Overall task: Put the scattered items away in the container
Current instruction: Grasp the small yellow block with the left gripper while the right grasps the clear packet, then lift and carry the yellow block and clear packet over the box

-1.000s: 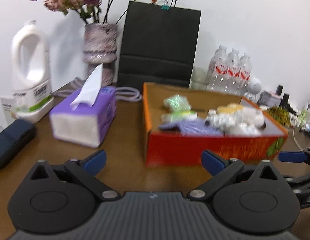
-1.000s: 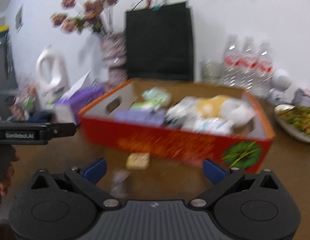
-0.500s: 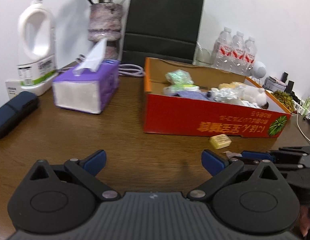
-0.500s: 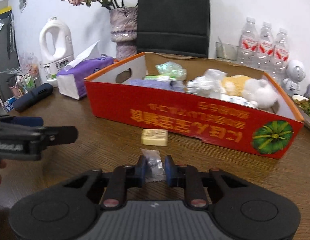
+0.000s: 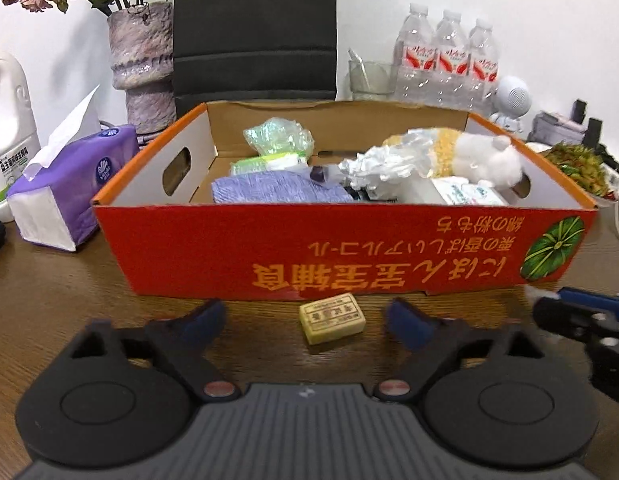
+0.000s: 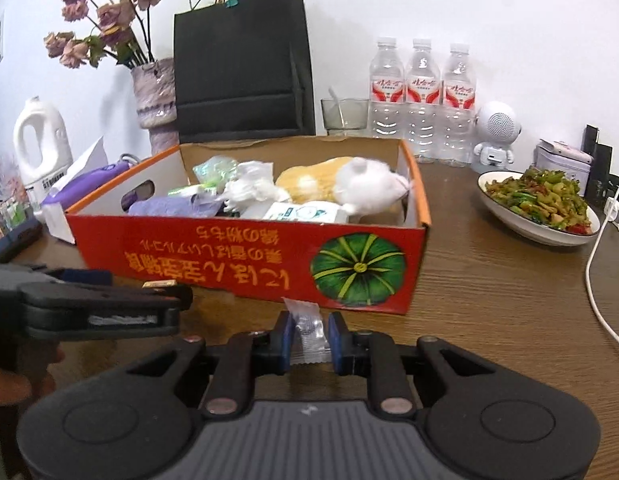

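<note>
While the left claw [image 5: 305, 314] closes around the yellow block [image 5: 332, 323], still untouched, the right claw [image 6: 309, 334] now grips the clear sachet [image 6: 308, 326]. Both go next into the red box [image 6: 245, 264].

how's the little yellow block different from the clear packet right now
The yellow block is an opaque, printed brick; the clear packet is a thin see-through wrapper. The block lies free on the table, between the closing jaws of the left gripper; the packet is pinched in the right gripper. Both are small and outside the red box.
</note>
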Demonstrator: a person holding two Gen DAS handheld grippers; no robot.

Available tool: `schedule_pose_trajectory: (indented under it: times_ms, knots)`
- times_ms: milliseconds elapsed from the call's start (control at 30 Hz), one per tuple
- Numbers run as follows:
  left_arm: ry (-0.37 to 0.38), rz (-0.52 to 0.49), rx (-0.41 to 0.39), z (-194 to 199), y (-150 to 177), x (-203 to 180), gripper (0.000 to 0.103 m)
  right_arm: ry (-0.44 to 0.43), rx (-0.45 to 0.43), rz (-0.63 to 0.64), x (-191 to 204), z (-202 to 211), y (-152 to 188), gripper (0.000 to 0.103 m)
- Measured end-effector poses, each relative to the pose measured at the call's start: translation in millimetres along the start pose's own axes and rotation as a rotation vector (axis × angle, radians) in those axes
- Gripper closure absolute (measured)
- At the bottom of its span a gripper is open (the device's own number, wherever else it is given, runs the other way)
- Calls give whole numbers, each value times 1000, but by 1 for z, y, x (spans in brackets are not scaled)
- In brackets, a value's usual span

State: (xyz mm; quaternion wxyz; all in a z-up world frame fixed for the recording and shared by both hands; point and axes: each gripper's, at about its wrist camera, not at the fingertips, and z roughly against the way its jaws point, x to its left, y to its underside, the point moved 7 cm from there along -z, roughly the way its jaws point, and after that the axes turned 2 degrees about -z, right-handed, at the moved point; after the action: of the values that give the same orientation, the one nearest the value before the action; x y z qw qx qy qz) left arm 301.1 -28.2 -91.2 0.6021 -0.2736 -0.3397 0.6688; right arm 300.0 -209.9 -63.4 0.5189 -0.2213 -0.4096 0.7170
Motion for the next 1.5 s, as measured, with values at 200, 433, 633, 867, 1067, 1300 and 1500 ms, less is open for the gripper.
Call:
schedule_pose_trajectory:
  times_ms: [200, 433, 633, 867, 1067, 1300, 1500]
  knots:
    - [9, -7, -24, 6, 0, -3, 70, -23, -30, -4, 6, 11, -2, 85]
    - [41, -2, -22, 12, 3, -1, 71, -22, -36, -22, 5, 12, -1, 85]
    - [66, -2, -38, 27, 9, 6, 71, -23, -43, -22, 6, 13, 0, 85]
    - [109, -41, -147, 69, 5, 13, 71, -61, -114, -55, 16, 32, -5, 85]
    - [148, -52, -234, 93, -19, 14, 71, -90, -205, -88, 28, 54, -31, 85]
    - [169, -28, -269, 90, -42, 24, 71, -91, -235, -59, 41, 50, -59, 85]
    - [183, 17, -310, 75, -72, 30, 71, -91, -241, -45, 43, 28, -90, 85]
